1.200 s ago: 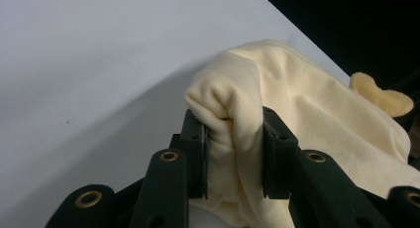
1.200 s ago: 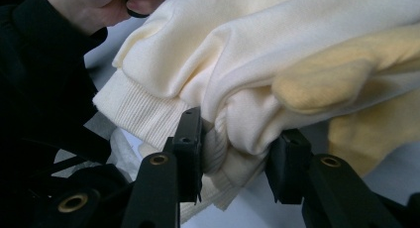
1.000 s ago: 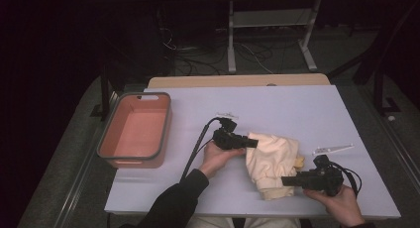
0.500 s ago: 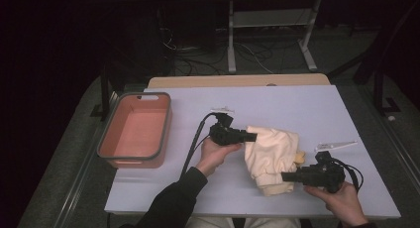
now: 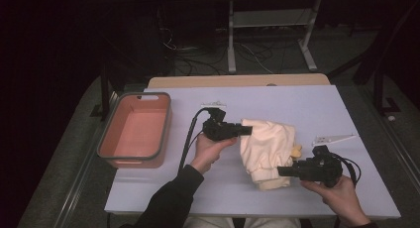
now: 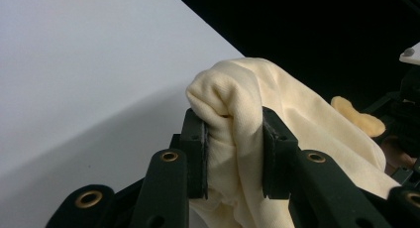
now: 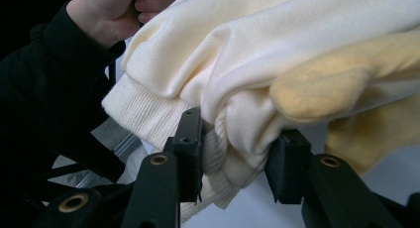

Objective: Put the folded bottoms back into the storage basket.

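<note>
White table [image 5: 307, 109]: 1 cream garment [image 5: 265, 151], 1 tray [image 5: 133, 131], 2 tongs gripping garment.

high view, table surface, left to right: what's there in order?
Orange bin → left gripper → cream garment → right gripper → small white label strip.

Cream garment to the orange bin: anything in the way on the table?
Nothing visible. The cream garment hangs between the left gripper and the right gripper; the table toward the orange bin holds only the left gripper's cable.
</note>
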A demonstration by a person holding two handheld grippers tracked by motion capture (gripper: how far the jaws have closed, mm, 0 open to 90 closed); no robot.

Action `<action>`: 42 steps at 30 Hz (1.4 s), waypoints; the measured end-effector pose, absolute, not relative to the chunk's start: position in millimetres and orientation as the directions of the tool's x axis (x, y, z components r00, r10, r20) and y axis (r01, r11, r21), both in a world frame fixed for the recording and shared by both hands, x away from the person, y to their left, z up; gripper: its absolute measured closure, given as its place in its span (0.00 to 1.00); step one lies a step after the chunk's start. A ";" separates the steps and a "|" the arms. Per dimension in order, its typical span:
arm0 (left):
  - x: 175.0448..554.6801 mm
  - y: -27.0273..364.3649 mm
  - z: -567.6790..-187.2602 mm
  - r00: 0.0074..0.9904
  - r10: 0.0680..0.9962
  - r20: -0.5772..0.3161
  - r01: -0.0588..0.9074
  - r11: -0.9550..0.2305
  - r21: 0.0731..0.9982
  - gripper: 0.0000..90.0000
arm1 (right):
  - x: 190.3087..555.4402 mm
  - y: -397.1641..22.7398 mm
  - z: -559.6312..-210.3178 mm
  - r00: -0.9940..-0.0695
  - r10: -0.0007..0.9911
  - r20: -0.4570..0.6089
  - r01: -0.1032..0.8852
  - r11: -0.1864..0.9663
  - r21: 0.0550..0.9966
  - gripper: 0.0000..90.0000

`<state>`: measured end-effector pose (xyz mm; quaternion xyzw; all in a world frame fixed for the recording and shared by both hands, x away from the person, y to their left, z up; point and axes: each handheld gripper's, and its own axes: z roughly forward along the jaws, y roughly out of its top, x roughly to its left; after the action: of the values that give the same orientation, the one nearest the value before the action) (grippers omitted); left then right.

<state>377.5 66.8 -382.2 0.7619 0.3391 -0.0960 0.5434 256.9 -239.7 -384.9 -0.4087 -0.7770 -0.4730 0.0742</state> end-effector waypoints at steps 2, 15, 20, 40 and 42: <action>377.8 69.0 -380.7 0.751 0.413 -0.515 0.620 -0.175 0.765 0.76 | 257.7 -238.2 -383.0 -0.660 0.563 0.498 0.700 0.220 0.680 0.68; 379.4 84.6 -368.8 0.748 0.432 -0.504 0.607 -0.140 0.782 0.76 | 265.7 -224.5 -371.3 -0.691 0.553 0.465 0.669 0.245 0.702 0.68; 380.6 90.5 -365.1 0.748 0.437 -0.500 0.603 -0.131 0.787 0.76 | 269.6 -219.4 -368.8 -0.697 0.549 0.462 0.664 0.250 0.705 0.68; 385.2 116.8 -349.7 0.733 0.469 -0.492 0.593 -0.087 0.801 0.76 | 284.6 -194.6 -356.2 -0.728 0.536 0.427 0.630 0.278 0.725 0.68; 385.4 121.5 -347.2 0.732 0.476 -0.487 0.589 -0.082 0.804 0.76 | 287.0 -190.5 -354.0 -0.733 0.533 0.422 0.624 0.281 0.729 0.68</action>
<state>385.4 121.5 -347.2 0.7339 0.3626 -0.0493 0.5723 287.0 -190.5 -354.0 -0.3621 -0.7990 -0.4777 0.0475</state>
